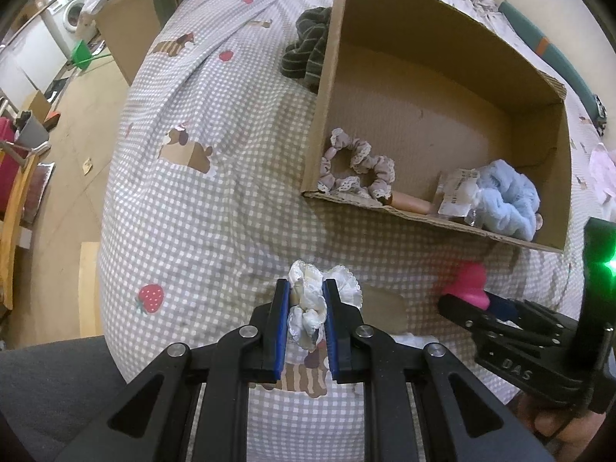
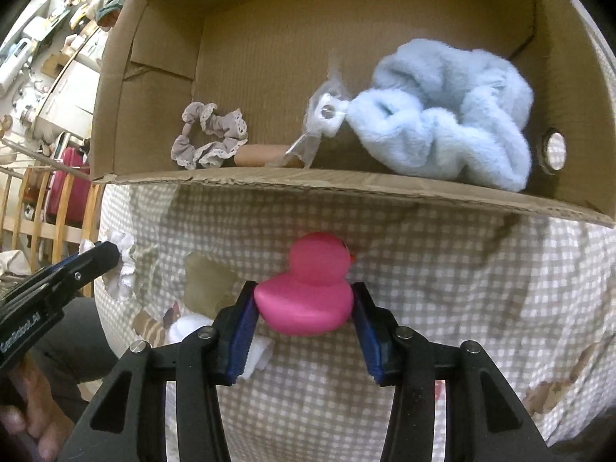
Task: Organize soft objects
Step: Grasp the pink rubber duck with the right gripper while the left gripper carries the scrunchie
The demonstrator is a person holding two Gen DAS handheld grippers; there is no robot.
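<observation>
My left gripper (image 1: pixel 306 288) is shut on a white lacy scrunchie (image 1: pixel 308 304) just above the checked bed cover. My right gripper (image 2: pixel 304 292) is shut on a pink rubber duck (image 2: pixel 312 288), held in front of the cardboard box (image 2: pixel 346 188). The duck also shows in the left wrist view (image 1: pixel 467 283). Inside the box (image 1: pixel 327 115) lie a grey lace scrunchie (image 1: pixel 356 165), a fluffy blue scrunchie (image 1: pixel 508 198) with a plastic tag (image 1: pixel 458 192), and a wooden handle (image 1: pixel 410 204). The white scrunchie shows at the left of the right wrist view (image 2: pixel 123 269).
A dark striped cloth (image 1: pixel 308 50) lies on the bed left of the box. A white item (image 2: pixel 192 327) lies on the cover beside my right gripper. The bed's left edge drops to a floor with a wooden rack (image 1: pixel 15 208) and a washing machine (image 1: pixel 69 11).
</observation>
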